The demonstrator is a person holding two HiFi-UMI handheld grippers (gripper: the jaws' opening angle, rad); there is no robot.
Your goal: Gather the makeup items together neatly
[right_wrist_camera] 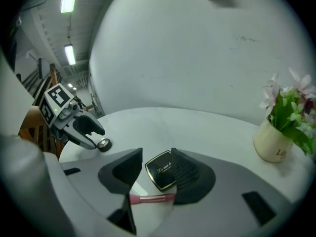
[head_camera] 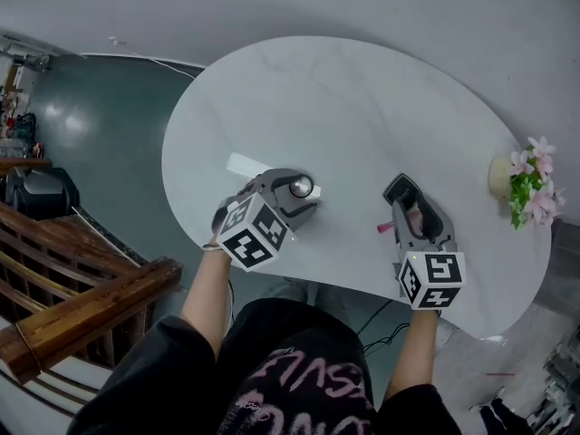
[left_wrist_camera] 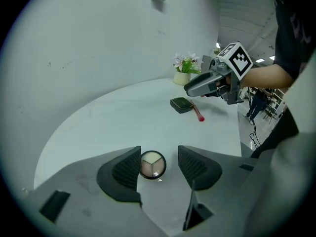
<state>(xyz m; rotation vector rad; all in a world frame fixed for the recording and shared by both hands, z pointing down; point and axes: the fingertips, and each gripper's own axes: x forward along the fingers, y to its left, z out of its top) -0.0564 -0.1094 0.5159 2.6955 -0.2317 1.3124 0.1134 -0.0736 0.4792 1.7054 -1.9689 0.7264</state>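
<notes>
On the white table (head_camera: 344, 98) a small round compact (left_wrist_camera: 152, 165) with three pale shades lies between the jaws of my left gripper (left_wrist_camera: 158, 158). The jaws stand apart and only the left pad is close to it. In the head view that compact (head_camera: 300, 187) sits at the tip of the left gripper (head_camera: 306, 199). My right gripper (right_wrist_camera: 156, 156) is open over a square black compact (right_wrist_camera: 161, 171) that rests on the table between its jaws. A pink stick (right_wrist_camera: 150, 198) lies crosswise just behind, under the jaws. From the left gripper view the black compact (left_wrist_camera: 181, 104) and the stick (left_wrist_camera: 198, 112) lie side by side.
A cream pot of pink flowers (head_camera: 528, 181) stands at the table's right edge. A flat white strip (head_camera: 243, 165) lies left of the left gripper. The table's near edge runs just behind both grippers. A wooden railing (head_camera: 82, 306) stands below on the left.
</notes>
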